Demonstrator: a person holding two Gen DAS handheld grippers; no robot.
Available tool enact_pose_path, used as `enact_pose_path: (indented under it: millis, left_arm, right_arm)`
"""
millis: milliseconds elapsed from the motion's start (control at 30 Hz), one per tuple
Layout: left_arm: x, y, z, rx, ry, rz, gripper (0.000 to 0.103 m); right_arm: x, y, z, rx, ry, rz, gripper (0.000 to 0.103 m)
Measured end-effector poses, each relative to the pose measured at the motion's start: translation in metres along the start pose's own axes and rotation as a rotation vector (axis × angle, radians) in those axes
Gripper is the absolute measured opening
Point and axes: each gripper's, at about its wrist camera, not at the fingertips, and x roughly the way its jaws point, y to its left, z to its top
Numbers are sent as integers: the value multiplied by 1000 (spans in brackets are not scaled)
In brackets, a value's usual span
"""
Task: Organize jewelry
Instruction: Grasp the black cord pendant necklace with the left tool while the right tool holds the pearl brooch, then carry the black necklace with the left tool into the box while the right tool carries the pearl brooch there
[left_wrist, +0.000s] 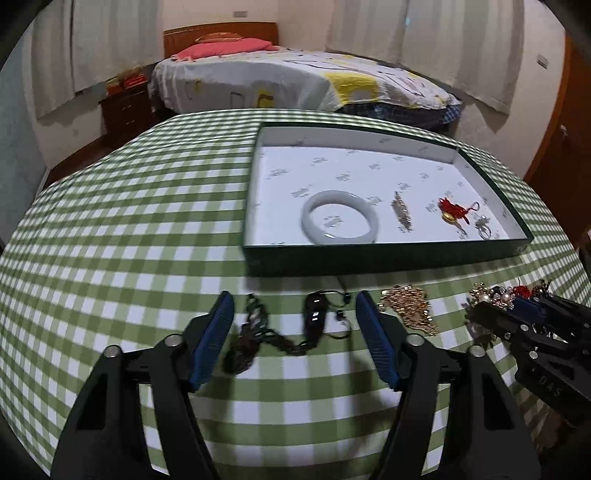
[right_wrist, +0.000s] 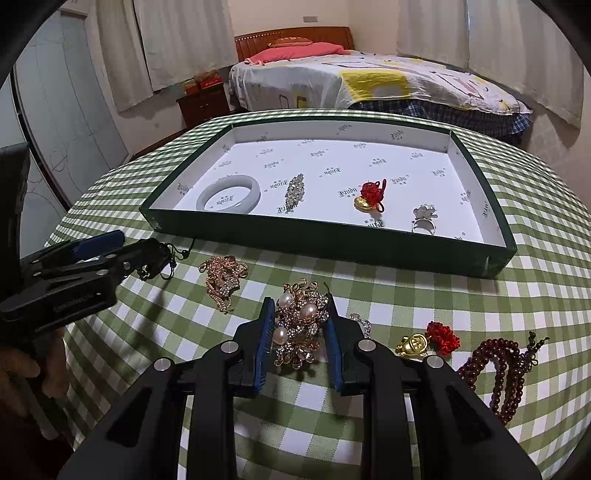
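A green tray (left_wrist: 384, 258) (right_wrist: 332, 247) with a white lining holds a white jade bangle (left_wrist: 340, 216) (right_wrist: 228, 194), a crystal brooch (left_wrist: 402, 216) (right_wrist: 294, 194), a red-knot gold charm (left_wrist: 453, 211) (right_wrist: 370, 195) and a silver ring (left_wrist: 484, 227) (right_wrist: 424, 219). My left gripper (left_wrist: 295, 306) is open around a black beaded necklace (left_wrist: 280, 328) on the cloth. My right gripper (right_wrist: 301, 306) (left_wrist: 480, 314) is closed against a pearl and gold brooch (right_wrist: 301, 326).
On the green checked tablecloth (right_wrist: 406, 295) lie a gold chain piece (right_wrist: 223, 278) (left_wrist: 410, 308), a second red-knot gold charm (right_wrist: 428, 339) and dark red prayer beads (right_wrist: 495, 373). A bed (right_wrist: 369, 81) stands behind the table.
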Motion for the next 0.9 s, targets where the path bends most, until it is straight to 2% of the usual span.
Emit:
enact_pose_path:
  millis: [233, 300, 633, 800, 900]
  left_arm:
    - [16, -9, 1, 24, 34, -13, 37]
    - [20, -8, -1, 29, 47, -14, 28]
    - [20, -7, -5, 57, 39, -10, 25]
    - [19, -8, -6, 67, 38, -19, 17]
    - [18, -9, -6, 71, 38, -18, 17]
  right_arm:
    - [-1, -4, 0, 6, 2, 1, 27]
    - [-1, -6, 0, 10, 2, 2, 27]
    - [0, -8, 0, 15, 5, 3, 27]
    - [-1, -9, -1, 14, 2, 2, 27]
    - [-3, -8, -2, 12, -2, 0, 27]
